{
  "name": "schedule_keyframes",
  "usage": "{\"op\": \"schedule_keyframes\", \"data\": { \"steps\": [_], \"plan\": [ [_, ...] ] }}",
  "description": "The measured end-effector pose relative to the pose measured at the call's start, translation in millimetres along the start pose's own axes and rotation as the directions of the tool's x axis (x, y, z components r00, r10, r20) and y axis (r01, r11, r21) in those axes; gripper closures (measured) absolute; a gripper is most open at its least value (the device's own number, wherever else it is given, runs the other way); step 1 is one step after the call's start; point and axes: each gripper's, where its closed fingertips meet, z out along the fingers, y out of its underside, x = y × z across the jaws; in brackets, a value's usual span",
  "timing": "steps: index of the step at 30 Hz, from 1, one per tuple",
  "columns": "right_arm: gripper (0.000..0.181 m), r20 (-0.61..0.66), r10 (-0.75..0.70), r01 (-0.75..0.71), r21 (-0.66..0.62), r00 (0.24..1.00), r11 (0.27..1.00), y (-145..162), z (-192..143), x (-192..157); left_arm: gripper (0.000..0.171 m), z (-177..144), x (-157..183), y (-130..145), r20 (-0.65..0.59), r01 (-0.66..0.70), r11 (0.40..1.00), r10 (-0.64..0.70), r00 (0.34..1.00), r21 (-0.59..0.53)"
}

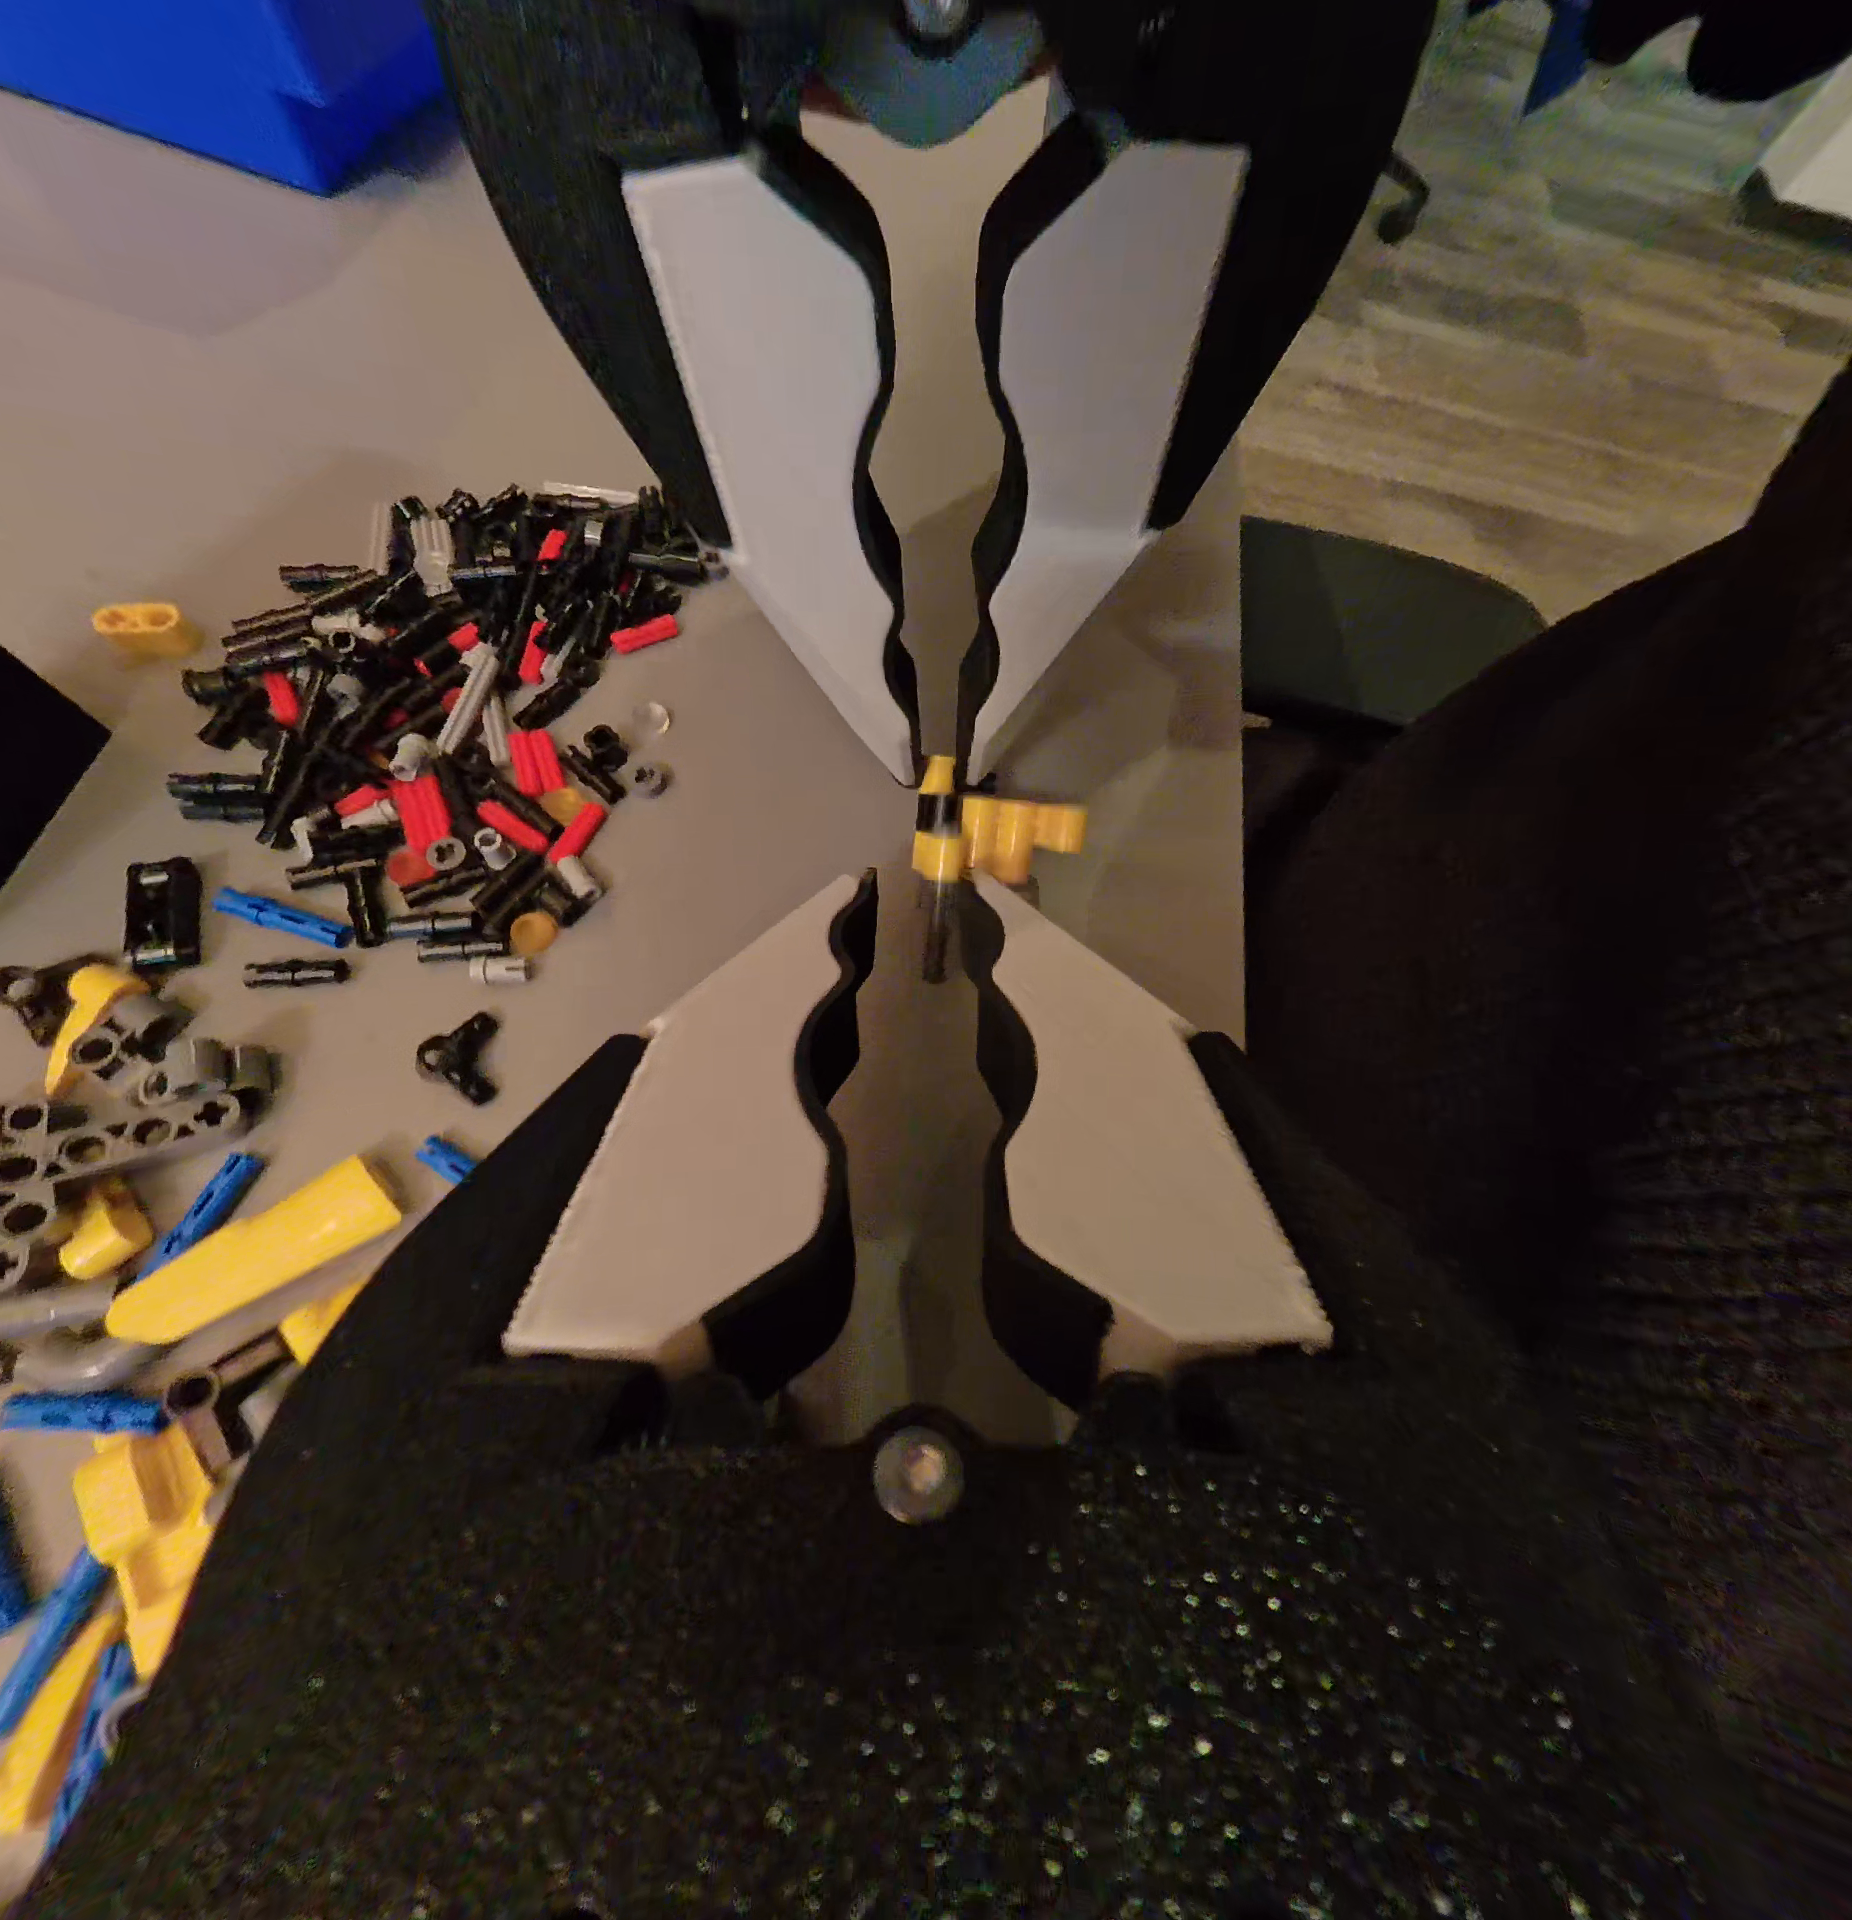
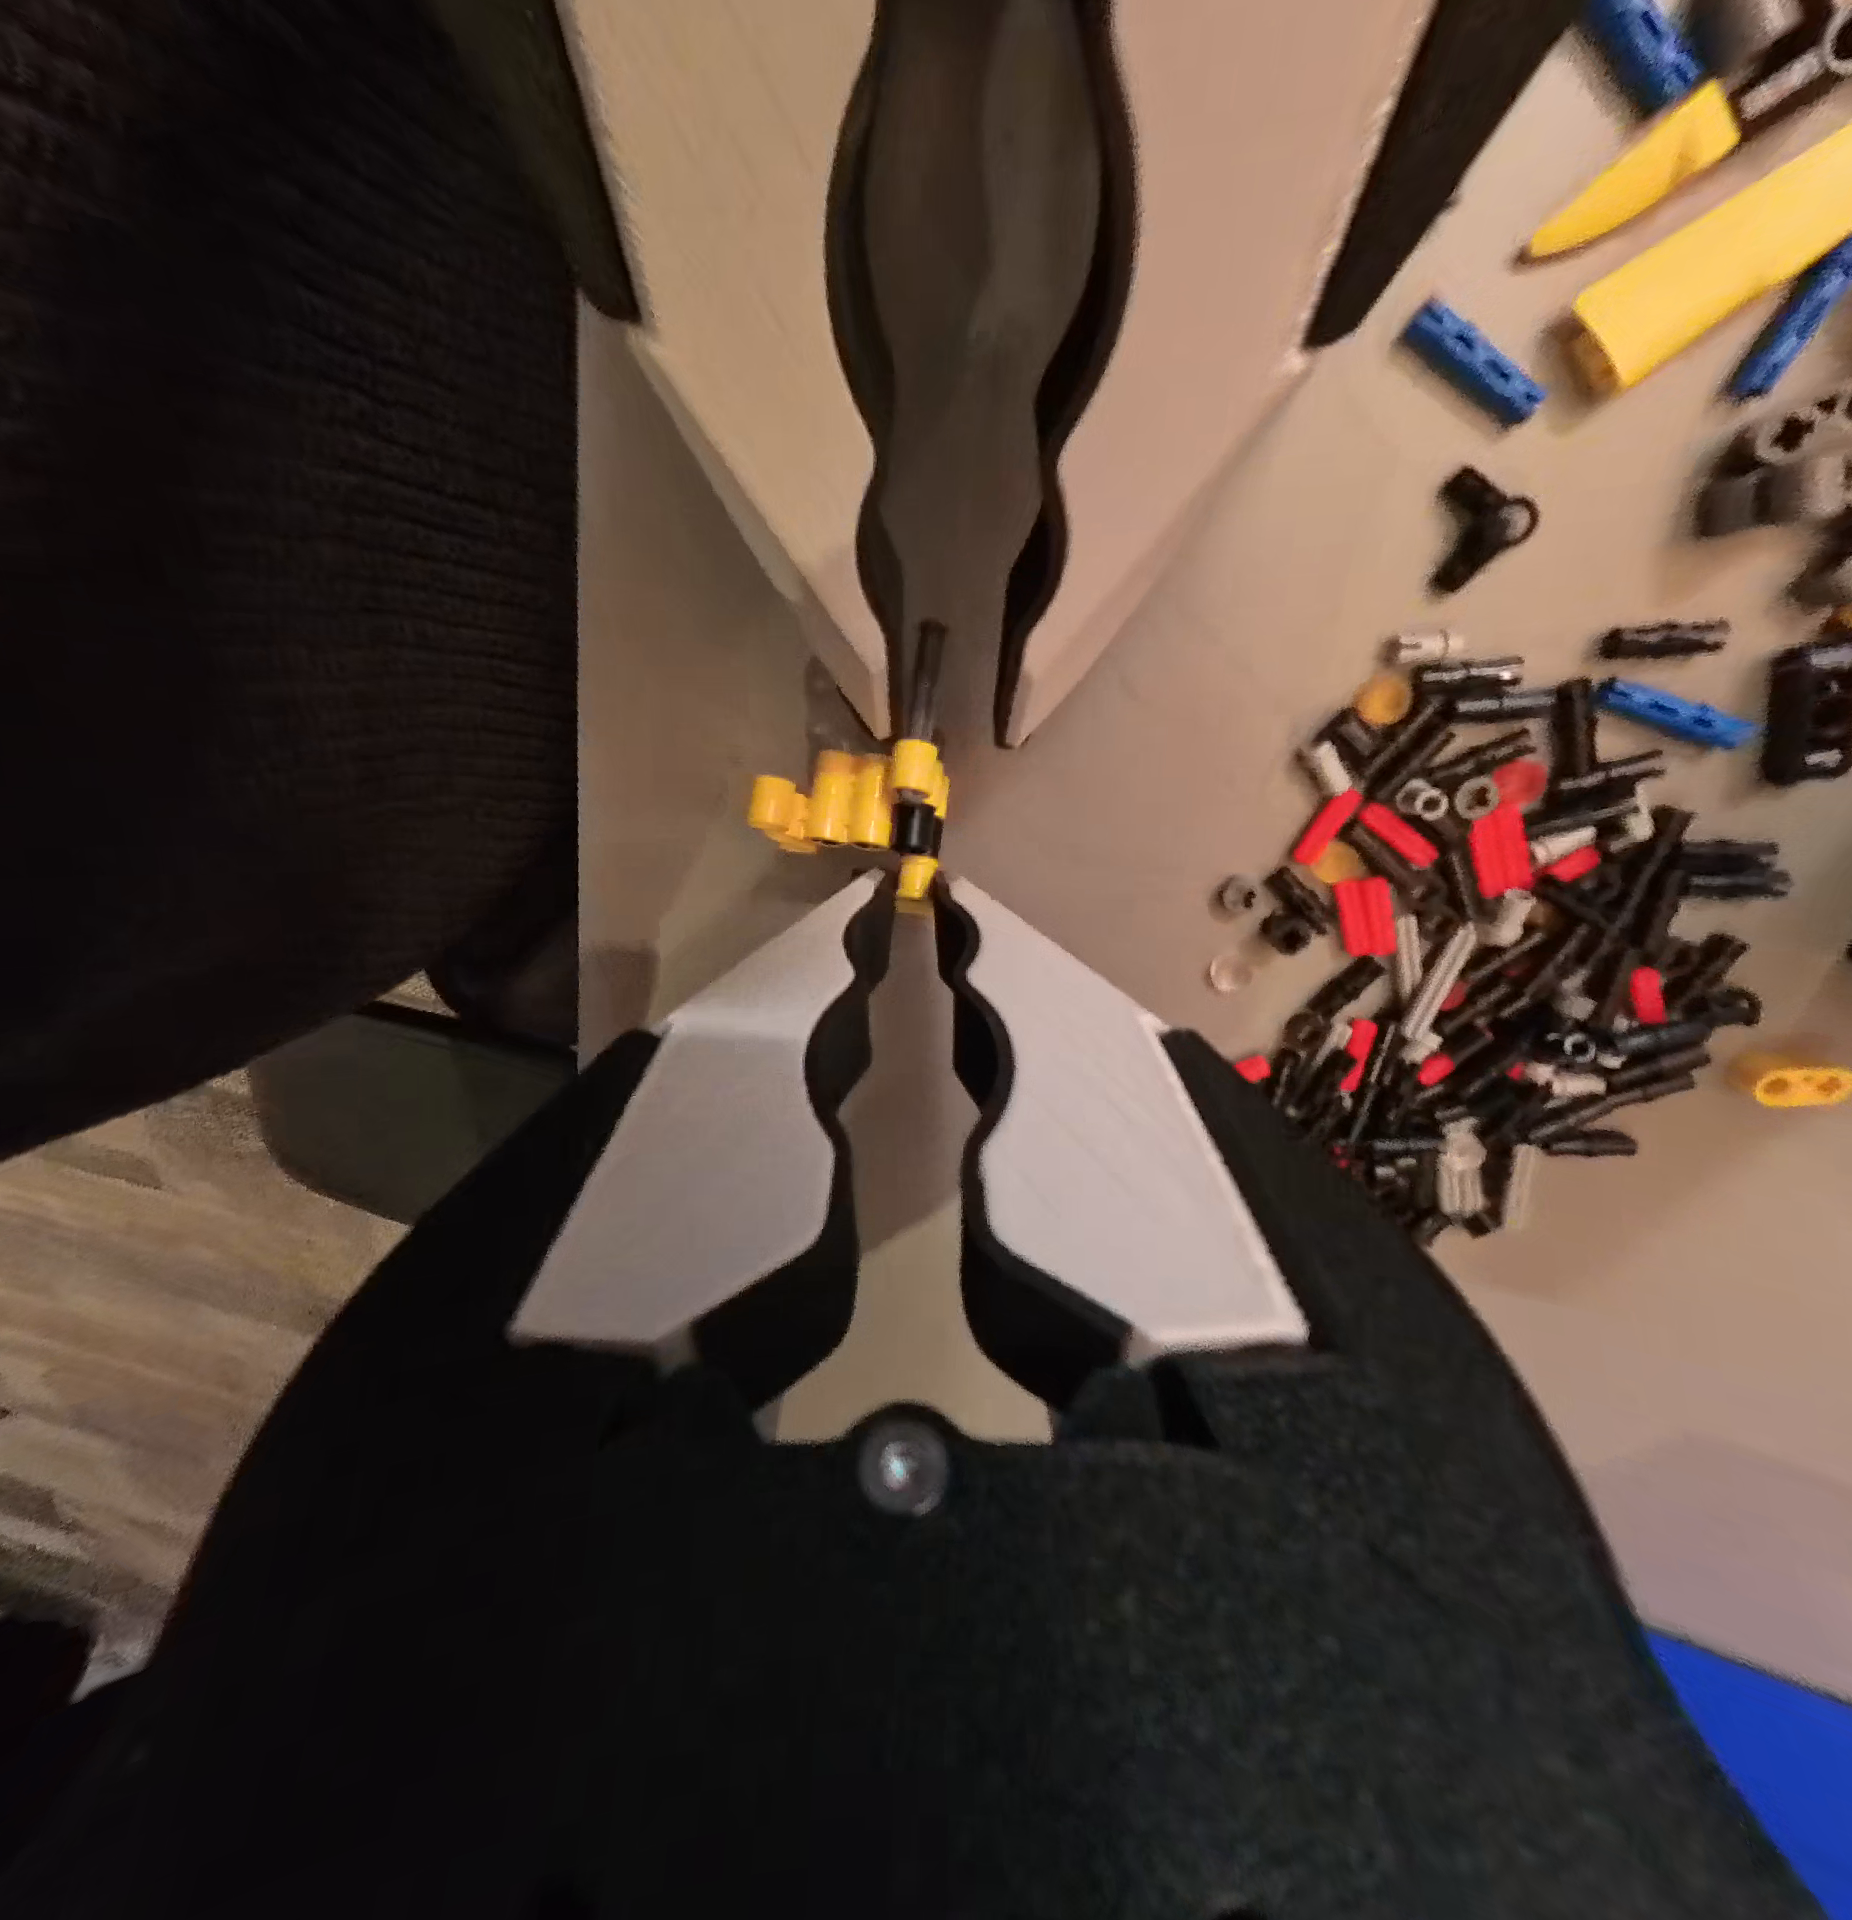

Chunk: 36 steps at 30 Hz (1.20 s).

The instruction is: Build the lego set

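A small assembly hangs in the air between the two grippers, which face each other tip to tip. It is a black axle carrying yellow and black bushes, with a yellow connector sticking out sideways. My right gripper is shut on the yellow end of the assembly; it shows at the top of the left wrist view. My left gripper is open. The bare black axle end lies between its fingers, close to one finger. The left gripper also shows in the right wrist view.
A pile of black, red and grey pins lies on the grey table. Yellow panels, blue pins and grey beams lie nearer. A blue bin stands at the back. The table edge and a person's dark clothing are close by. Less than 4 cm separates the two grippers' tips.
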Motion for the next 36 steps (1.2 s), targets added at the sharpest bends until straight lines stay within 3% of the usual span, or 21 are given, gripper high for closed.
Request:
{"op": "schedule_keyframes", "data": {
  "steps": [4, 10, 22, 36],
  "plan": [
    [0.174, 0.010, -0.012, 0.012, -0.027, 1.000, 1.000, -5, 5, 0, 0.152, -16, 5, 6, 0.002, 0.046, 0.998, -0.046, 0.999, 0.033],
    [0.174, 0.017, -0.002, 0.003, -0.038, 1.000, 0.999, -11, 6, -1, 0.152, -30, 10, 27, 0.046, 0.104, 0.995, -0.104, 0.994, -0.007],
    [0.174, -0.001, 0.020, -0.020, -0.008, 1.000, 1.000, -13, 7, -3, 0.169, -17, 13, 43, 0.070, 0.113, 0.985, -0.105, 0.992, -0.131],
    [0.174, -0.010, 0.068, -0.068, -0.011, 0.998, 0.998, 2, 3, -6, 0.171, 0, 12, 23, 0.024, 0.149, 0.985, -0.148, 0.989, -0.087]
  ]
}}
